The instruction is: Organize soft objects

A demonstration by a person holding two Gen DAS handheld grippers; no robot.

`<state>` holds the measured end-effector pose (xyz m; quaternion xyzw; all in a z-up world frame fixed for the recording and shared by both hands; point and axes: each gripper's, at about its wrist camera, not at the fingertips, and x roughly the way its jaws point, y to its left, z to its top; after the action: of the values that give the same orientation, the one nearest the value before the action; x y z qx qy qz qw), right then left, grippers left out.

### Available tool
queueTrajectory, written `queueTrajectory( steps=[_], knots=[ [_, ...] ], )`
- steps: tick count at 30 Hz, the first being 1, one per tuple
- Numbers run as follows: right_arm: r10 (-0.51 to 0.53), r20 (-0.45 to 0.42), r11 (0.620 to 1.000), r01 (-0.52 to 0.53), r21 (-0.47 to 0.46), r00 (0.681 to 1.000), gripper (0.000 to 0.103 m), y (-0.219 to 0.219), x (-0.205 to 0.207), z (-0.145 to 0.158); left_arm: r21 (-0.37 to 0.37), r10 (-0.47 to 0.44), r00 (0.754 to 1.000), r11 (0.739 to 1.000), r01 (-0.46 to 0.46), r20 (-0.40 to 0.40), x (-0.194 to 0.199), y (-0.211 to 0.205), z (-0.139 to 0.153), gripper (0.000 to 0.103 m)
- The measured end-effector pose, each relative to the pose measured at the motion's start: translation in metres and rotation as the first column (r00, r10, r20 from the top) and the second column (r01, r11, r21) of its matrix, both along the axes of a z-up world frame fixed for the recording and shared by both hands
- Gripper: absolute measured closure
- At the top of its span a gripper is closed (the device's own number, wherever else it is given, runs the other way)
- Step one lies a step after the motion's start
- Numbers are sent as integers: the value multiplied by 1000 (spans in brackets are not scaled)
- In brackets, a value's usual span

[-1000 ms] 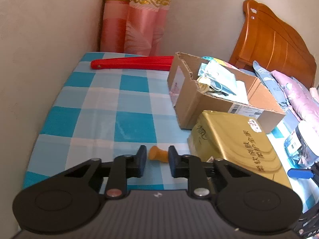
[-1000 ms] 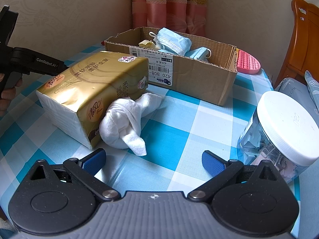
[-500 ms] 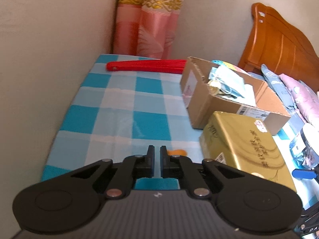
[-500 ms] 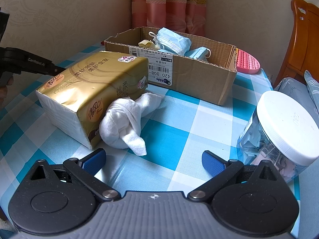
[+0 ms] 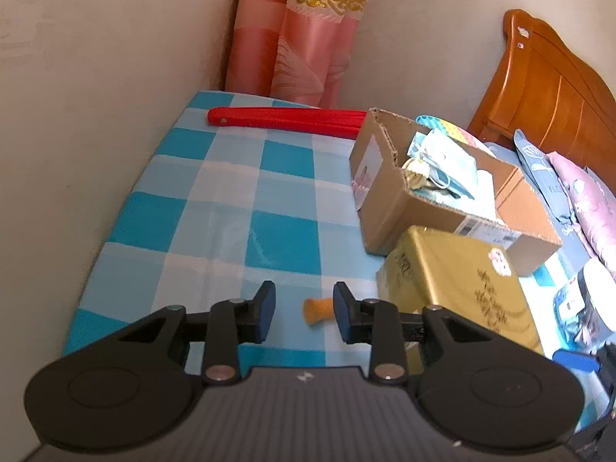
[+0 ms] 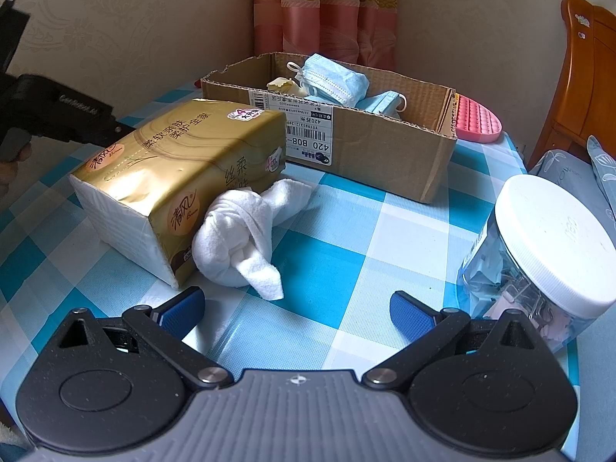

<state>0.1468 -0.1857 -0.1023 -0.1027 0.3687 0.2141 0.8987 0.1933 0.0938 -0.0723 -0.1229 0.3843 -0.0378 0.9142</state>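
Orange earplug (image 5: 318, 309) lies on the checked desk (image 5: 215, 208) between your left gripper (image 5: 304, 312) fingers, which have just been opening and stand clear of it. Your right gripper (image 6: 296, 310) fingers are spread wide, grasping nothing, with the white towel (image 6: 240, 246) just ahead, touching the gold tissue pack (image 6: 173, 169) beside the cardboard box (image 6: 369, 150).

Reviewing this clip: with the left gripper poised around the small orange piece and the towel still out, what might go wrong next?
The left gripper, whose jaws have just been opening, has the small orange piece off-centre, beside its right pad; closing could nudge it away rather than pinch it.

The rolled white towel leans on the gold tissue pack; the open right gripper might drag or unroll it.
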Motion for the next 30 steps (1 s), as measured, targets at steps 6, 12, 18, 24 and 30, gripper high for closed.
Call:
queueTrajectory(
  steps=[6,12,18,24,30],
  knots=[
    [4,1,1000,-4,0,1000,0,-1,-3,1,5,12,999,1000,-12,-33,15,-7,-5,71],
    [8,-1,1000,-8,-1,1000,0,-1,-2,1,31,3,999,1000,-2,-47,2,-4,-5,70],
    [5,2,1000,-5,0,1000,0,0,-3,0,57,-41,997,997,45,-72,-13,-7,-5,69],
    [6,3,1000,-6,0,1000,0,-1,-3,0,99,-109,992,988,115,-68,-17,-15,-6,72],
    [5,2,1000,-5,-1,1000,0,-1,-3,0,87,-144,989,985,147,-41,-13,-16,-8,75]
  ],
)
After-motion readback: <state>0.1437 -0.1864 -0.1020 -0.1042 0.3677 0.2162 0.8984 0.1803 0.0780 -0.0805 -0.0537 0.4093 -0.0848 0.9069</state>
